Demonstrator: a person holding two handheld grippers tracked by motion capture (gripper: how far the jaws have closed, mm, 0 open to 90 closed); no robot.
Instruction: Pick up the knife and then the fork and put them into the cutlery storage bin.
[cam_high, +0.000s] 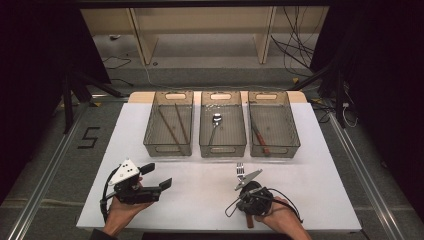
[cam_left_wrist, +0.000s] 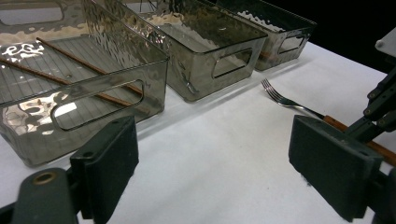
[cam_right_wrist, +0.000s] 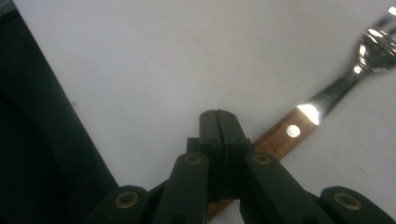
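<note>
High view: fork (cam_high: 240, 172) lay on the white table (cam_high: 200, 200) in front of the middle bin (cam_high: 223, 131), tines toward it, handle running back under the right gripper (cam_high: 248, 189). Left gripper (cam_high: 157, 176) sat well apart to the left.

Left gripper view: jaws stood wide apart, nothing between — fork (cam_left_wrist: 289, 101) off to the right.

Right gripper view: jaws pressed together, empty — wooden handle (cam_right_wrist: 280, 137) passed just beneath them.

Three bins (cam_high: 168, 125), two chopsticks (cam_high: 175, 122), one spoon (cam_high: 215, 122), one knife (cam_high: 259, 136), one fork (cam_high: 240, 171).
</note>
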